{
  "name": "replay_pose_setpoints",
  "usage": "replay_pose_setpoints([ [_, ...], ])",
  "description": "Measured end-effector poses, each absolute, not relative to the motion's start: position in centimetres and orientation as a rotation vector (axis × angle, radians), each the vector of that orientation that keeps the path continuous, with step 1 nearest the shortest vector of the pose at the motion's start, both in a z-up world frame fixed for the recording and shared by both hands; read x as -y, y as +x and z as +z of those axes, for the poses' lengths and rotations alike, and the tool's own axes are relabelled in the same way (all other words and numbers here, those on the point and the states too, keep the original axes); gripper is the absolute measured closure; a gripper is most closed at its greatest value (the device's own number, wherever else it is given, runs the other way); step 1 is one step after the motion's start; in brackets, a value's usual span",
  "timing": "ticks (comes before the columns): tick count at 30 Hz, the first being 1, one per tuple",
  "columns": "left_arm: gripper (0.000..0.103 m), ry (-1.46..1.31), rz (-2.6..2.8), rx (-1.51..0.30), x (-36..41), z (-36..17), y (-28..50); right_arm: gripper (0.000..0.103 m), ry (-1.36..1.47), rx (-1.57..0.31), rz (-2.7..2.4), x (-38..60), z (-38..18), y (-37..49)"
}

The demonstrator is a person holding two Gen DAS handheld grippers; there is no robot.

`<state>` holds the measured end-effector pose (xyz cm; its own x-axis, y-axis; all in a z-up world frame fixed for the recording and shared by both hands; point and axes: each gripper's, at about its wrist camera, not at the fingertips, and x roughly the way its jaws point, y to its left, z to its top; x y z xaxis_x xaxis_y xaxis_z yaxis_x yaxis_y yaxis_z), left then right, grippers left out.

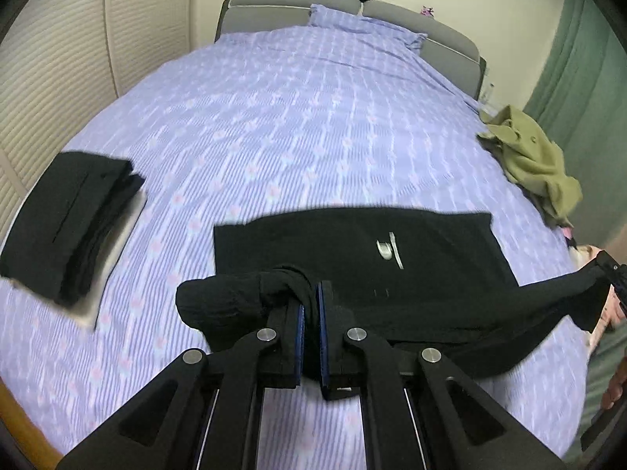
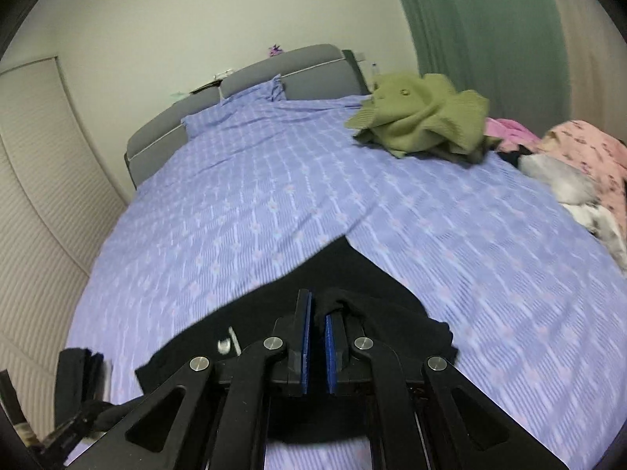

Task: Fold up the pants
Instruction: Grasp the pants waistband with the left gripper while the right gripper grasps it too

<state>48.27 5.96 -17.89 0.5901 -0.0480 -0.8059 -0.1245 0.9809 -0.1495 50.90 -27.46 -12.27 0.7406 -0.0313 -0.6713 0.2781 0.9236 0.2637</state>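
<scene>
your left tool (image 1: 309, 305) pinches bunched black pants (image 1: 352, 246) at the bed's (image 1: 274, 117) near edge; your right tool (image 2: 317, 313) grips their other end, its fabric half hidden behind the pads.

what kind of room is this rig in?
Almost certainly a home bedroom: a bed with a lilac patterned cover, a grey padded headboard with a matching pillow, louvred closet doors, and a loose olive-green garment lying on the bed.
</scene>
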Motion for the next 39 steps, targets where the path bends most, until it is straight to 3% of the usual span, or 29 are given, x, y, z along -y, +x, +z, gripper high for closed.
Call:
replay_pose_setpoints([
  [13, 0.094, -0.194, 0.121, -1.07, -7.8, -26.2, 61.2, 0.096, 0.226, -0.909, -0.106, 25.1, -22.3, 68.7],
  [16, 0.087, -0.188, 0.131, -1.113, -8.4, -28.1, 62.7, 0.096, 0.188, -0.947, -0.1, 24.0, -24.3, 70.8],
  [19, 0.077, -0.176, 0.101, -1.167, -8.5, -29.5, 63.7, 0.096, 0.156, -0.986, -0.109, 23.3, -26.1, 72.6],
  [22, 0.056, -0.148, 0.037, -1.162, -8.1, -29.4, 63.9, 0.096, 0.143, -1.011, -0.126, 23.0, -27.2, 73.8],
  [24, 0.032, -0.183, -0.011, -1.163, -8.1, -29.0, 64.1, 0.095, 0.149, -1.029, -0.141, 23.0, -27.8, 74.2],
  [26, 0.021, -0.252, -0.034, -1.191, -8.4, -28.8, 64.4, 0.087, 0.152, -1.062, -0.16, 22.9, -28.3, 74.7],
  [28, 0.01, -0.294, -0.012, -1.208, -8.9, -28.4, 64.7, 0.056, 0.173, -1.083, -0.16, 22.7, -28.6, 74.7],
  [30, 0.007, -0.344, 0.0, -1.223, -9.7, -27.7, 64.8, 0.041, 0.169, -1.091, -0.157, 22.1, -28.2, 74.5],
  [34, 0.007, -0.43, -0.043, -1.231, -11.6, -26.3, 64.6, 0.04, 0.13, -1.058, -0.181, 20.9, -25.6, 72.7],
  [39, 0.007, -0.25, -0.072, -1.073, -14.7, -23.9, 62.3, 0.04, 0.065, -1.015, -0.031, 16.7, -22.4, 68.2],
])
